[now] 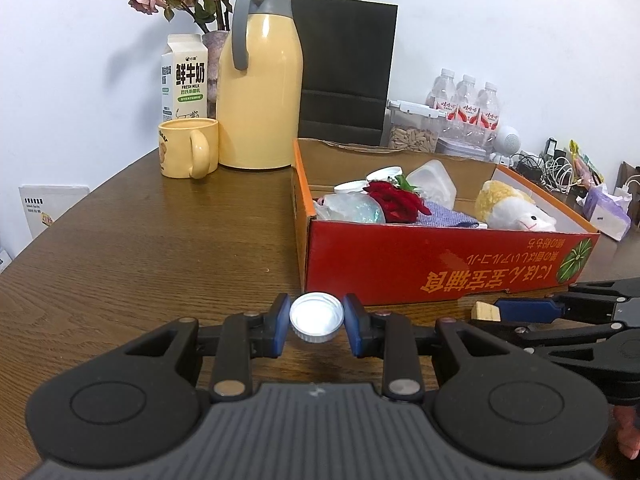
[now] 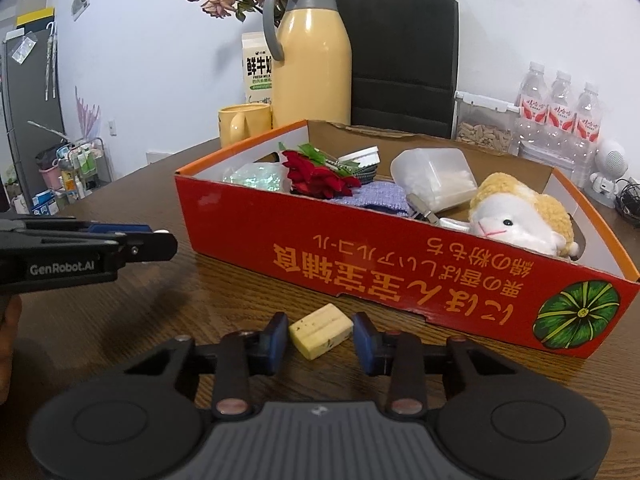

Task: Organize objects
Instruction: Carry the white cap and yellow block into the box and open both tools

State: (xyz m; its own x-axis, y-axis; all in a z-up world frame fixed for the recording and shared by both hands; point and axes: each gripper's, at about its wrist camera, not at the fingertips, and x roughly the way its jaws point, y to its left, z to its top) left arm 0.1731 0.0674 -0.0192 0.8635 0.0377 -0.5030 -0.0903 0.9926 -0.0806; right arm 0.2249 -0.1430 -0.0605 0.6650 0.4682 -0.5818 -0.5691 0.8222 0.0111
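My left gripper [image 1: 316, 320] is shut on a round white bottle cap [image 1: 317, 317], held just above the wooden table in front of the red cardboard box [image 1: 440, 256]. My right gripper [image 2: 321, 338] has its blue pads against both ends of a pale yellow block [image 2: 320, 330] that lies on the table by the box's [image 2: 360, 248] front wall. The box holds a plush sheep [image 2: 516, 216], a red rose [image 2: 316, 178], a clear plastic tub [image 2: 434, 178], a blue cloth and white lids. The left gripper [image 2: 160, 236] shows at the left edge of the right wrist view.
Behind the box stand a yellow thermos jug [image 1: 260, 92], a yellow mug [image 1: 188, 148], a milk carton [image 1: 185, 76], a black paper bag [image 1: 344, 72] and a vase of dried roses. Water bottles [image 1: 464, 100], a seed container and cables sit at the back right.
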